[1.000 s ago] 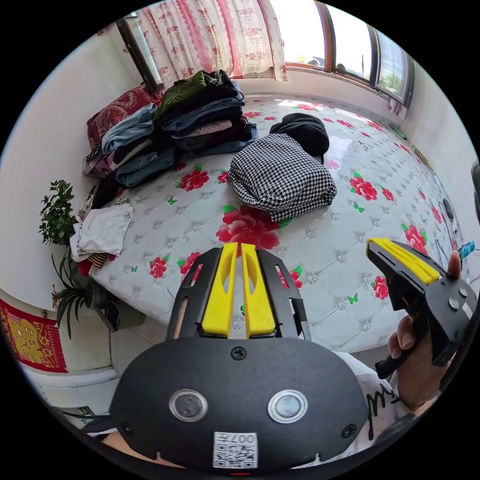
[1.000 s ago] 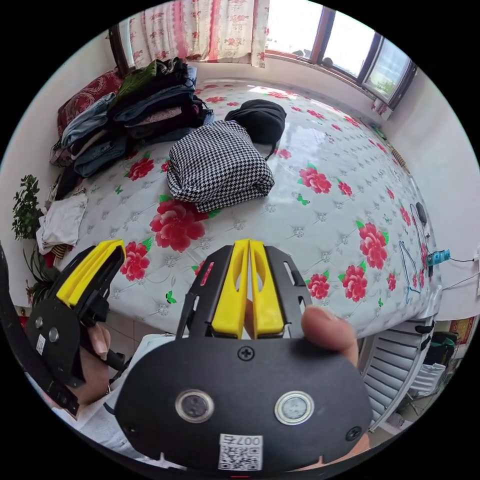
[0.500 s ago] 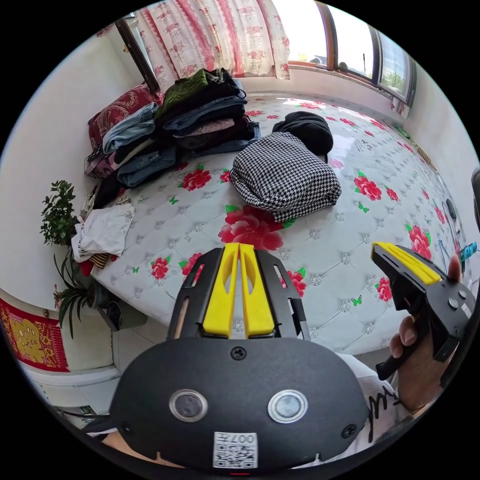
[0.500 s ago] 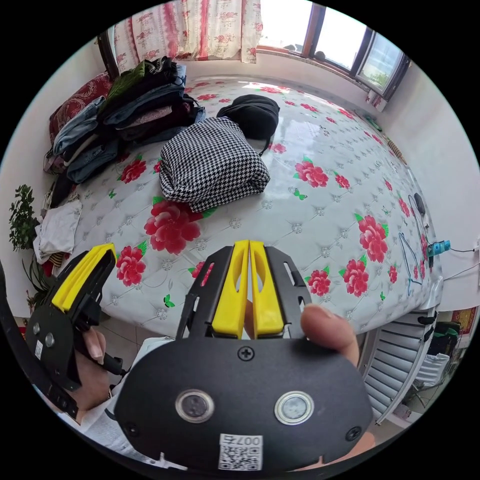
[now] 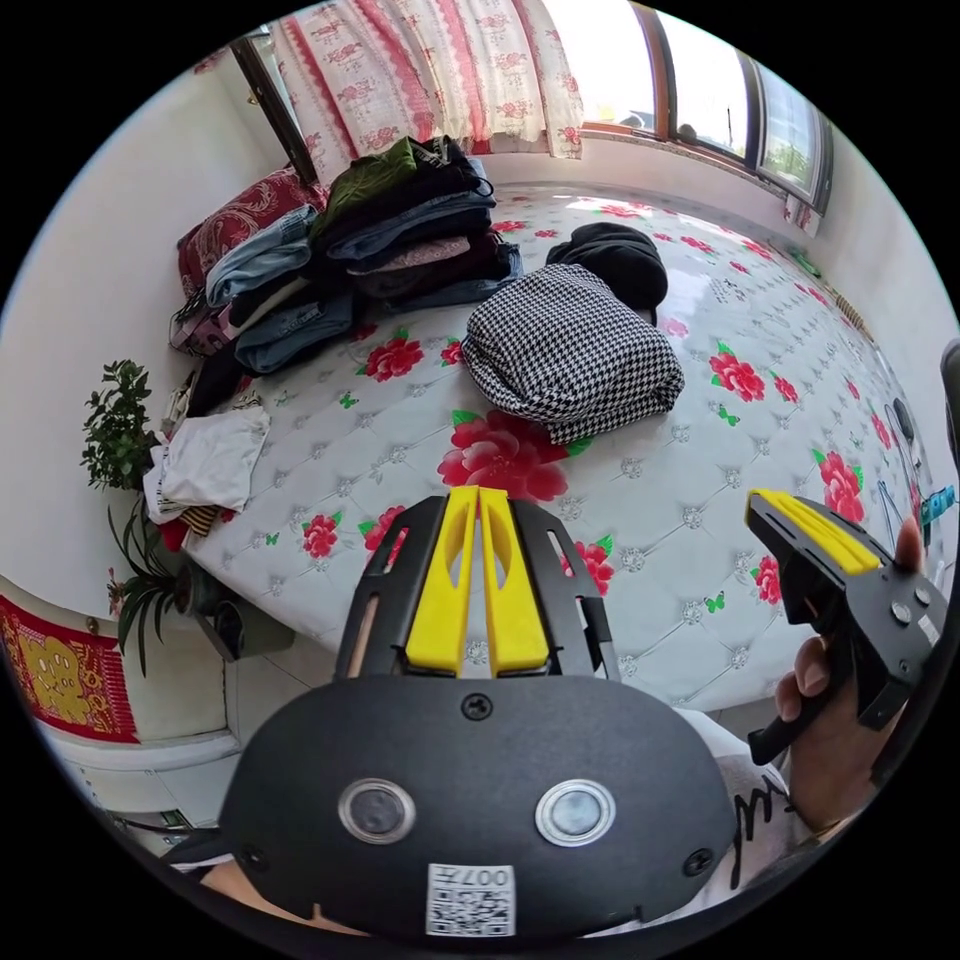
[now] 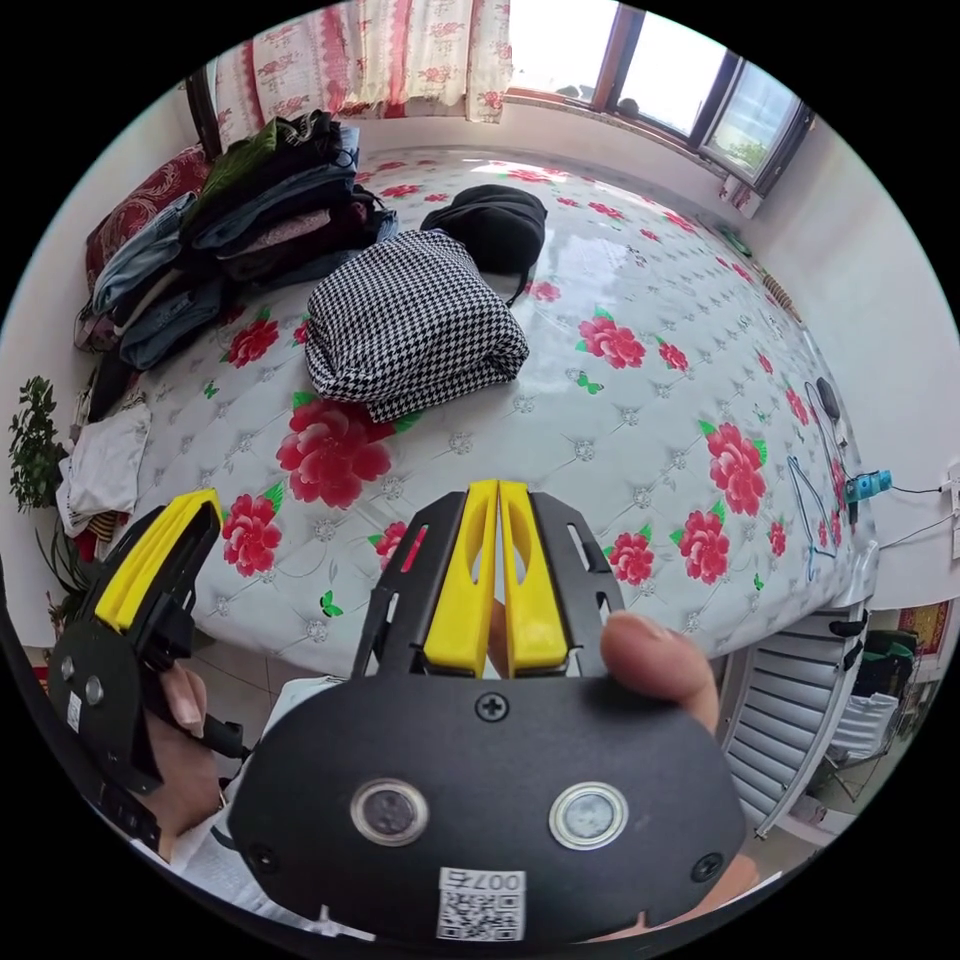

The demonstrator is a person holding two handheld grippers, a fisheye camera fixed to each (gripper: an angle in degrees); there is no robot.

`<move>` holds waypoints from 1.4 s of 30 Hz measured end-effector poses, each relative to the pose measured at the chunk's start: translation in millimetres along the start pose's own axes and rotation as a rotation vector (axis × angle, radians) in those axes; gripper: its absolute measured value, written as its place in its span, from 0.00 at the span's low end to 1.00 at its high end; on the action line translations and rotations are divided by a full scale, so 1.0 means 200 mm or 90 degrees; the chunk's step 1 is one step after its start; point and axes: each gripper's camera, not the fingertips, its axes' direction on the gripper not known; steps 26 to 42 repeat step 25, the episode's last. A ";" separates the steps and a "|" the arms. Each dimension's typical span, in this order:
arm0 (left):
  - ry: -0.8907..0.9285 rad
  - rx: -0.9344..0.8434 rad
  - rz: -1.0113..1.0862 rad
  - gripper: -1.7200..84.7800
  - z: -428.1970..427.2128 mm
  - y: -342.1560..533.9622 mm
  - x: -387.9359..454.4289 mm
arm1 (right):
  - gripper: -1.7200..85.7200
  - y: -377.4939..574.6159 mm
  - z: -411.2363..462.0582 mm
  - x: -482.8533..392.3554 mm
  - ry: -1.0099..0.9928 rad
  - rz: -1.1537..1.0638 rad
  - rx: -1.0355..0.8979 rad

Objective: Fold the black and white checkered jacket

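The folded checkered jacket [image 5: 572,350] is seen upper centre on the bed [image 5: 680,520]; both grippers' fingers [image 5: 478,575] [image 6: 497,570] are held together, empty.

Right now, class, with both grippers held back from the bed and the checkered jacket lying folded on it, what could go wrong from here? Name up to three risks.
1. The black and white checkered jacket looks bulky and loosely folded; nudging it may undo the fold.
2. It lies close to the black bag and the stacked pile of folded clothes, so a grab could catch those.
3. Left gripper and right gripper both have jaws closed and empty; reaching in shut would push the cloth, not grip it.
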 end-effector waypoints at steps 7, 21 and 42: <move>0.015 -0.015 0.003 0.01 0.04 -0.02 0.01 | 0.02 0.02 -0.01 -0.02 0.005 -0.005 0.002; 0.024 -0.019 0.005 0.01 0.08 -0.10 0.06 | 0.02 0.03 -0.05 -0.05 -0.004 0.001 -0.005; 0.022 0.002 -0.001 0.01 0.07 -0.14 0.09 | 0.02 0.03 -0.10 -0.08 -0.003 -0.004 0.011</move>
